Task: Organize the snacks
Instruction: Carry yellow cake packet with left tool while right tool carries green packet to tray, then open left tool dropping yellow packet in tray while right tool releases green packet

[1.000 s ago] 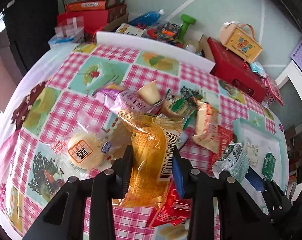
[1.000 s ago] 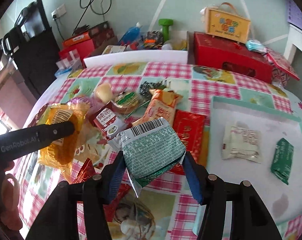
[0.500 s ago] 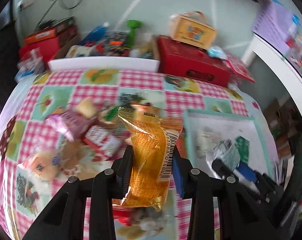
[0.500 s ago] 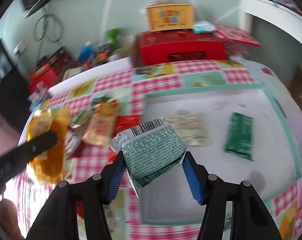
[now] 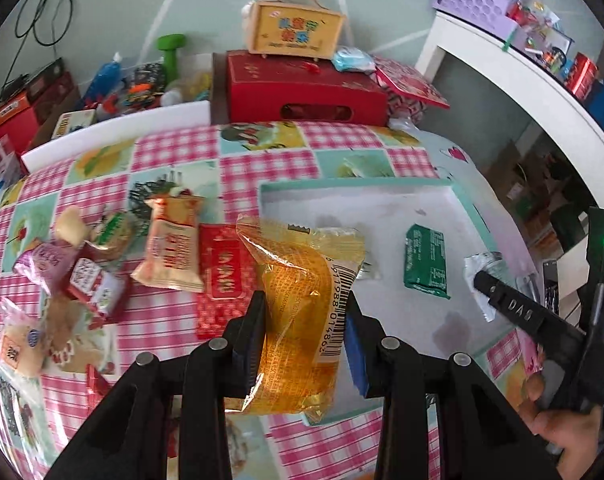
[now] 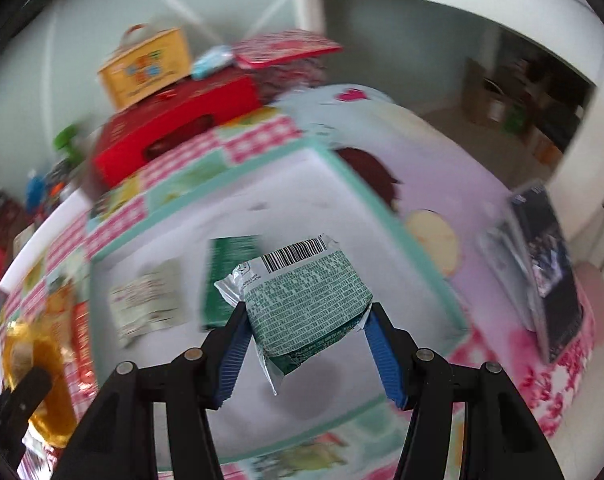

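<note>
Now, through my left wrist camera, my left gripper (image 5: 303, 332) is clamped on the orange snack packet (image 5: 302, 300), whose long axis runs away from me, the far end hanging over the near-left part of the white tray (image 5: 365, 200); the tray floor lies ahead and to the right of this packet, with a dark green packet (image 5: 425, 262) already lying on it, so I judge a short carry to the right will put it over bare tray. Loose snacks (image 5: 174, 248) lie left on the checked tablecloth (image 5: 174, 148). At the right edge my right gripper (image 5: 485, 280) reaches over the tray. Through my right wrist camera, blurred, my right gripper (image 6: 305, 344) is squeezed on the green-printed foil packet (image 6: 305, 304), broadside across the jaws, directly over the tray's near-right floor, so this hand is nearer to a drop.
</note>
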Demonstrator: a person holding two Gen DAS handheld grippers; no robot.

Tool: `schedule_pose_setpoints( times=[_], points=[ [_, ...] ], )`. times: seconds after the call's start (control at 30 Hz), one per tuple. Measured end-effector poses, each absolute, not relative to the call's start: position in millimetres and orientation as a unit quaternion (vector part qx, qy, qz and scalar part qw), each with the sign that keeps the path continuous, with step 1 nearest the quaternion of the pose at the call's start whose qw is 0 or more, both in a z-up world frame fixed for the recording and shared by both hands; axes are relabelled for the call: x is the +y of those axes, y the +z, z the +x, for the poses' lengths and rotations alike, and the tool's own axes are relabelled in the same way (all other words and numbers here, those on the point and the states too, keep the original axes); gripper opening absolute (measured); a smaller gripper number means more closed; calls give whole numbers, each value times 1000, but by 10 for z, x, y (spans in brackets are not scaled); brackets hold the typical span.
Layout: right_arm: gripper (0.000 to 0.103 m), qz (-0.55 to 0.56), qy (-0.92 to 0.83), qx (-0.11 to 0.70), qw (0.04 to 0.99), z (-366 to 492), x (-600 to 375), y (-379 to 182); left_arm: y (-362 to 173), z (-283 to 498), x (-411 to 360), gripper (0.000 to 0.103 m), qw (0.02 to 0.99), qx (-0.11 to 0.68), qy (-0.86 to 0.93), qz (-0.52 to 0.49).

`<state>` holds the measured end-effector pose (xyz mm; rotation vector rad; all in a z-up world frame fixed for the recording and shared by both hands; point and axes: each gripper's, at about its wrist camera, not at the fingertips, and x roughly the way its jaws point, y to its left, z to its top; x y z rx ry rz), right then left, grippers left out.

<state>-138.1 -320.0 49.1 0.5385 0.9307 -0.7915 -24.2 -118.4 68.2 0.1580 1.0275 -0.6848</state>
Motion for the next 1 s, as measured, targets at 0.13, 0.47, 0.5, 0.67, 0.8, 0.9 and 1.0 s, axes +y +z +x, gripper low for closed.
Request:
schedule_pose_setpoints(
  times=[0.13, 0.47, 0.5, 0.67, 0.8, 0.9, 1.0],
  points=[
    [61, 265, -382, 434, 772, -1479, -3354, 408, 579, -304, -1351, 37, 800, 489, -338, 80],
    [61, 280, -368, 452, 763, -1442, -3394, 247, 410, -402, -1591, 38, 789, 491, -356, 101],
    [61, 281, -367, 452, 763, -1443, -3392, 250, 402, -402, -1603, 38, 789, 491, -356, 101],
    [61, 286, -364, 452, 763, -1441, -3397, 239, 391, -417, -1656, 38, 789, 485, -363, 97],
    [61, 287, -362, 452, 763, -1436, -3407, 229, 384, -420, -1679, 56, 790, 484, -364, 98],
    [61, 288, -360, 455, 762, -1429, -3404, 217, 413, -418, -1657, 64, 793, 482, -360, 98],
    [62, 286, -357, 459, 761, -1414, -3396, 204, 445, -391, -1608, 65, 798, 480, -351, 96]
  ],
)
